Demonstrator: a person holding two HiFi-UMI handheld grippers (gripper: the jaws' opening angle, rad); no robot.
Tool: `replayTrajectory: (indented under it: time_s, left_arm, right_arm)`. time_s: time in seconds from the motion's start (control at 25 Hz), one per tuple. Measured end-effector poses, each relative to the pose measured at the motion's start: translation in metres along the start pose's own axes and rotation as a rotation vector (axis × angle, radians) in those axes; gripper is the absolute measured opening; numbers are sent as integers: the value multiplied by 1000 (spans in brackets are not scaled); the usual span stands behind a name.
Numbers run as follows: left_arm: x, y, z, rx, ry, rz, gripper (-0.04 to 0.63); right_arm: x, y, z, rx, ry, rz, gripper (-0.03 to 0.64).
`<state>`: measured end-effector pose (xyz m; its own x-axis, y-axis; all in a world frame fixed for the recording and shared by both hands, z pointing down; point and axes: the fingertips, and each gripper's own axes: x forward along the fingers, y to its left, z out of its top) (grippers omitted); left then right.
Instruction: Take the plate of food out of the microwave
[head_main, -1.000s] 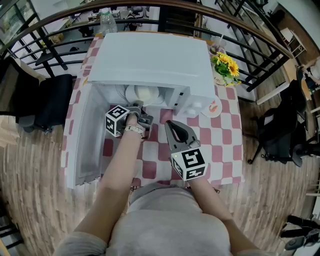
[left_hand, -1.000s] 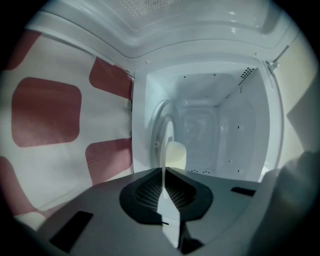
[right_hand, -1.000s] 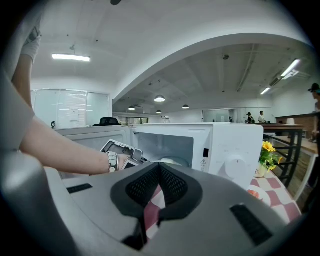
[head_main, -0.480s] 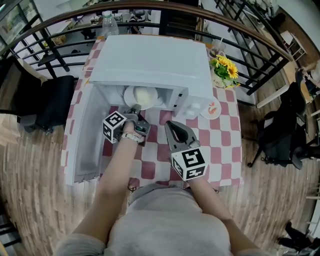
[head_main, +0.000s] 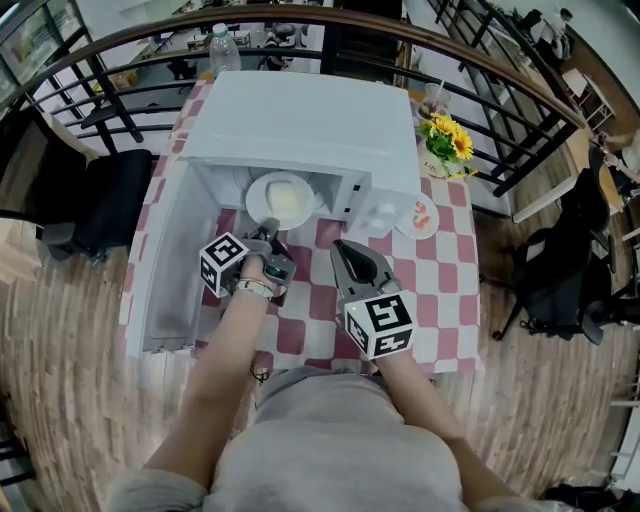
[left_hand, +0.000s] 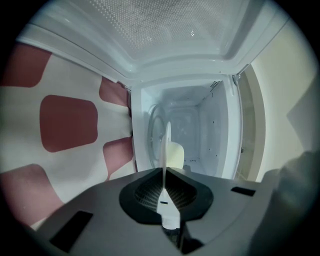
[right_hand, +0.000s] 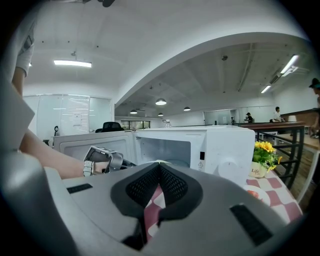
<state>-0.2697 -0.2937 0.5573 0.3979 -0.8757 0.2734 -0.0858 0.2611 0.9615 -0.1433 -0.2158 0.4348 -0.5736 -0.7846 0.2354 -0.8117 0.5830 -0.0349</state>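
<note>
The round white plate (head_main: 262, 196) carries a pale cream mound of food (head_main: 286, 196) with a smooth, rounded top. In the head view it sits just above the frame's centre, at the mouth of the white microwave oven (head_main: 300, 115), lying flat with the food facing up. Being round, it shows no long axis there. In the left gripper view the plate (left_hand: 165, 150) shows edge-on, as a thin white line running straight up the middle of the frame from the jaws towards the oven's cavity. The food (left_hand: 175, 154) bulges to the right of that line.

The left gripper (head_main: 270, 226) is clamped on the plate's near rim. In the left gripper view its dark ribbed pads (left_hand: 150, 192) press on either side of the thin edge, nearly together, at the lower centre of the left gripper (left_hand: 165, 172).

The oven's white door (head_main: 165, 265) stands swung open down the left of the head view. The oven rests on a table with a red-and-white checked cloth (head_main: 445, 275).

The right gripper (head_main: 342, 248) is right of the left one, over the cloth and apart from the plate. In the right gripper view its jaws meet at the tips of the right gripper (right_hand: 159, 166) with nothing gripped, and only cloth shows through the slit below.

Right of the oven lie a small white saucer with a red mark (head_main: 418, 217) and a pot of yellow sunflowers (head_main: 447, 135). A clear plastic bottle (head_main: 225, 45) stands at the upper left.
</note>
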Motion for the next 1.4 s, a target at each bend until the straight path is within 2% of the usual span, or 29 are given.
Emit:
replayTrajectory:
  time_s: [0.16, 0.56, 0.84, 1.12, 1.4]
  left_arm:
    - [-15, -7, -12, 4, 4, -20, 15]
    - [-52, -32, -35, 15, 1, -74, 15]
    - [-70, -44, -46, 13, -11, -97, 16]
    - [-84, -64, -61, 54, -31, -144, 17]
    - [-92, -76, -82, 86, -18, -173, 17]
  right_arm:
    - [-6, 0, 1, 47, -5, 18, 23]
    - [-24, -3, 8, 63, -42, 45, 23]
    - [-32, 16, 20, 25, -98, 107, 23]
    - [-42, 18, 33, 4, -167, 90, 23]
    - [-49, 11, 32, -7, -173, 40, 23]
